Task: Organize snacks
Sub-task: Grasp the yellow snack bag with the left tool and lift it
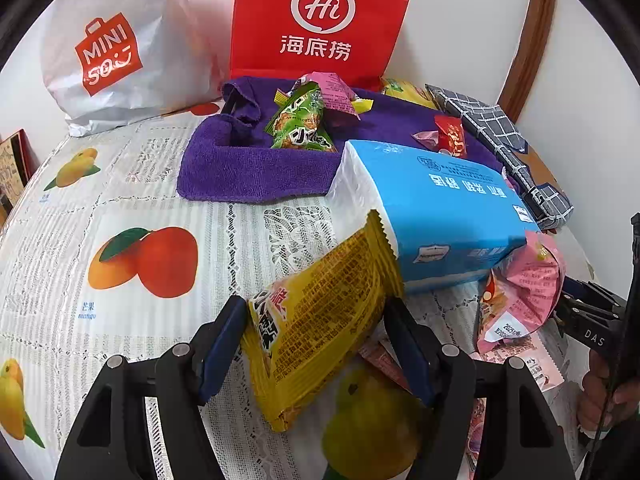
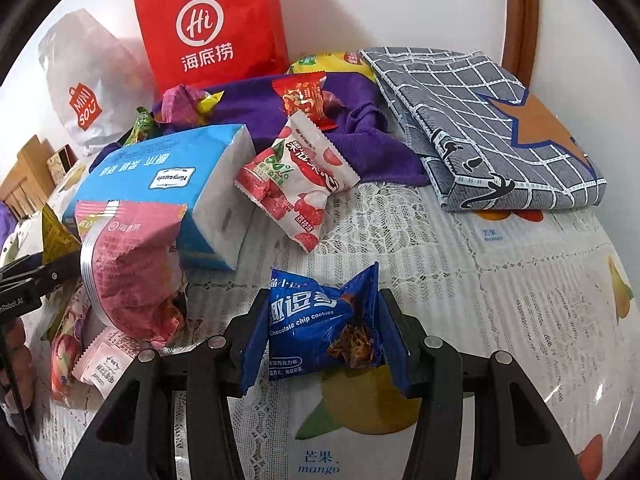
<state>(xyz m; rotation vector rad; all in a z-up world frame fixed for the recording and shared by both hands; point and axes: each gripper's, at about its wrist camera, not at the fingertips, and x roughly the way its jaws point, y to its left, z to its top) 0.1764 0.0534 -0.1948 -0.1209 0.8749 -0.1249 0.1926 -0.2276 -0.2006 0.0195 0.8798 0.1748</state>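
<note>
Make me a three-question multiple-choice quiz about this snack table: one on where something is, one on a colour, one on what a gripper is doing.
1. Where does the green snack pack lie?
A. on the purple towel
B. inside the red bag
C. on the grey checked cloth

2. What colour is the cookie pack?
A. yellow
B. blue
C. pink

3. What is between the left gripper's fingers?
A. nothing
B. the tissue pack
C. a yellow snack pack

Answers:
1 A, it rests in the towel's folds.
2 B, its wrapper is blue, reading "Chocolate chip cookies", in the right gripper.
3 C, the left wrist view shows the yellow pack standing between both fingers.
</note>
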